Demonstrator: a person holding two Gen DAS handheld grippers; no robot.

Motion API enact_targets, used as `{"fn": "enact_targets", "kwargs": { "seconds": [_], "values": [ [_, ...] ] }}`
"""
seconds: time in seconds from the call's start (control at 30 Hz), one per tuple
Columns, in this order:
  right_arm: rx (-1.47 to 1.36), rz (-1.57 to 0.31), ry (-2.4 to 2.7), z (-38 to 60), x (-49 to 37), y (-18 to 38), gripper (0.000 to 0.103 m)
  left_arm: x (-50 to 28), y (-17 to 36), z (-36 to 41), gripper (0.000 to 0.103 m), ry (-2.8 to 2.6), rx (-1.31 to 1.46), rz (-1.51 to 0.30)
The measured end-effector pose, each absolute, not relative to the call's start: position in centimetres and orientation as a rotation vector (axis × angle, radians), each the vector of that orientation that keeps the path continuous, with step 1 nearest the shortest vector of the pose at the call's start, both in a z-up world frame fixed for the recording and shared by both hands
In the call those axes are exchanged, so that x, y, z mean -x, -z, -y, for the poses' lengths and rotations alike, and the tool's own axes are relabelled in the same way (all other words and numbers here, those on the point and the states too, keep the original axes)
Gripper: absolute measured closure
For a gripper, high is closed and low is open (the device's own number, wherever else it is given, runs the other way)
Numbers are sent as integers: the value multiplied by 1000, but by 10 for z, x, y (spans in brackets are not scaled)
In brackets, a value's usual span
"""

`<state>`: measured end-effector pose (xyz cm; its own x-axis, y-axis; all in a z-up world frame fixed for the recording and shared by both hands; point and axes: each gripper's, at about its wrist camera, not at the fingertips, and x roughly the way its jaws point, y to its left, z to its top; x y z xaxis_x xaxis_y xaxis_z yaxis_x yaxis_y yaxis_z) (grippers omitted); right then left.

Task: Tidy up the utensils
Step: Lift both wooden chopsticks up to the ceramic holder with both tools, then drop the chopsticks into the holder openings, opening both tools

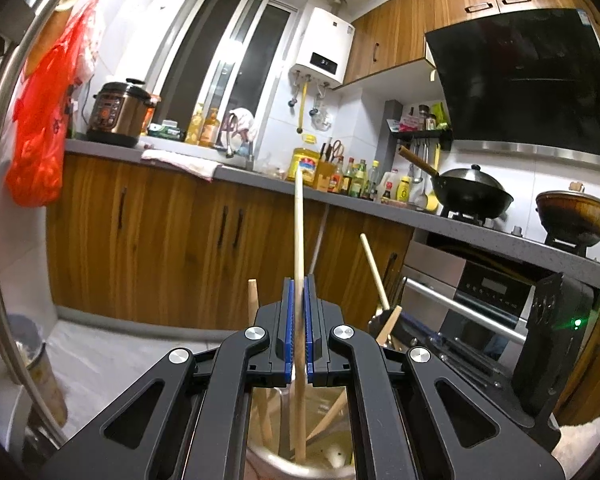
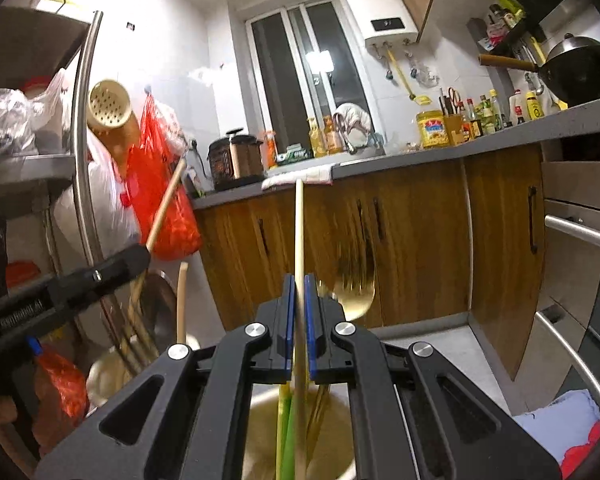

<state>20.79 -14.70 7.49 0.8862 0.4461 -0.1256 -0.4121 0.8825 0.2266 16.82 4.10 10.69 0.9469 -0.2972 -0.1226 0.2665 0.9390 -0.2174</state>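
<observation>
My left gripper is shut on a long pale wooden chopstick that stands upright, its lower end inside a metal utensil cup below the jaws. Other wooden sticks lean in that cup. My right gripper is shut on another pale wooden chopstick, also upright, over a second metal cup holding green chopsticks and a gold spoon. The left gripper also shows in the right wrist view, at the left, with its stick.
Wooden base cabinets and a grey counter lie ahead, with a rice cooker, bottles and a wok. A red plastic bag hangs left. A metal rack post stands left; an oven handle is right.
</observation>
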Motion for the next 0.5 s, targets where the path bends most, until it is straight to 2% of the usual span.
{"fn": "enact_targets", "kwargs": {
  "seconds": [0.5],
  "values": [
    [-186,-313,-491,165,-181,-70,98,-146,-97,-39,98,304,136,-319]
  ]
}}
